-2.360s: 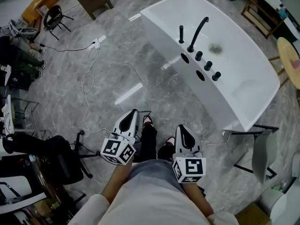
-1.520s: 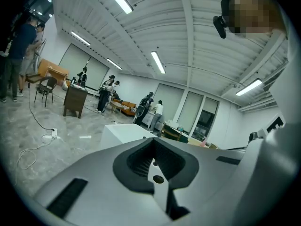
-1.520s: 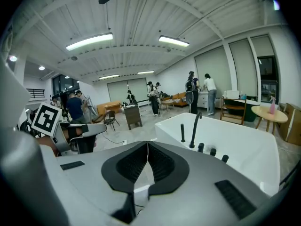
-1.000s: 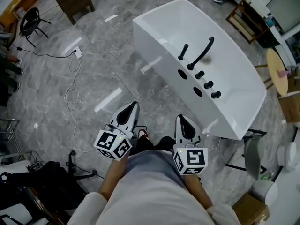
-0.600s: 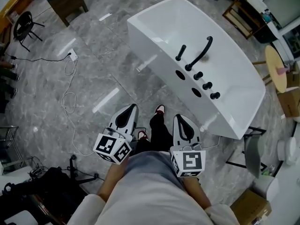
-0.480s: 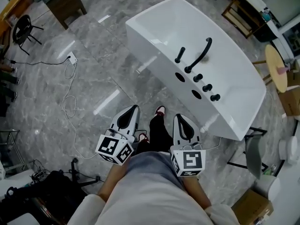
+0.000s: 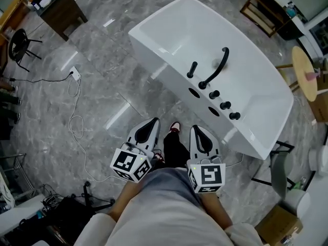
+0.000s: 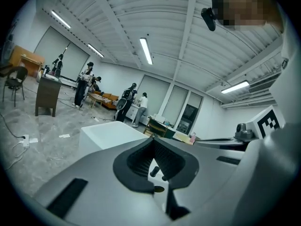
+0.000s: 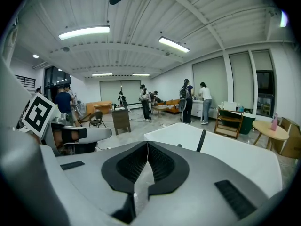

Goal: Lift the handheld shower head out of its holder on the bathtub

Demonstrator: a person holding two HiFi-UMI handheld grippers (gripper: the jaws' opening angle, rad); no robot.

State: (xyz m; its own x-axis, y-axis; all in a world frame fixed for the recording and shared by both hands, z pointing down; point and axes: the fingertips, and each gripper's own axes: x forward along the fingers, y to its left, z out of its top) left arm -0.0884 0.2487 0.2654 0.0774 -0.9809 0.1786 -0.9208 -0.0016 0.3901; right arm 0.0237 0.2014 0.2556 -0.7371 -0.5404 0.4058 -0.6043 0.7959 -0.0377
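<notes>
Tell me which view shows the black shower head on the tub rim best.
The head view: the shower head stands whole on the tub rim, left of the curved spout. The right gripper view shows only a small dark stub of it. In the left gripper view the claw covers that stretch of rim.

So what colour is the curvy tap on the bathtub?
Black. The curvy tap stands out against the white bathtub, clearest in the head view.

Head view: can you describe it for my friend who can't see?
A person looking down holds the left gripper and right gripper, jaws shut, toward a white bathtub. The black shower head stands in its holder on the rim.
</notes>
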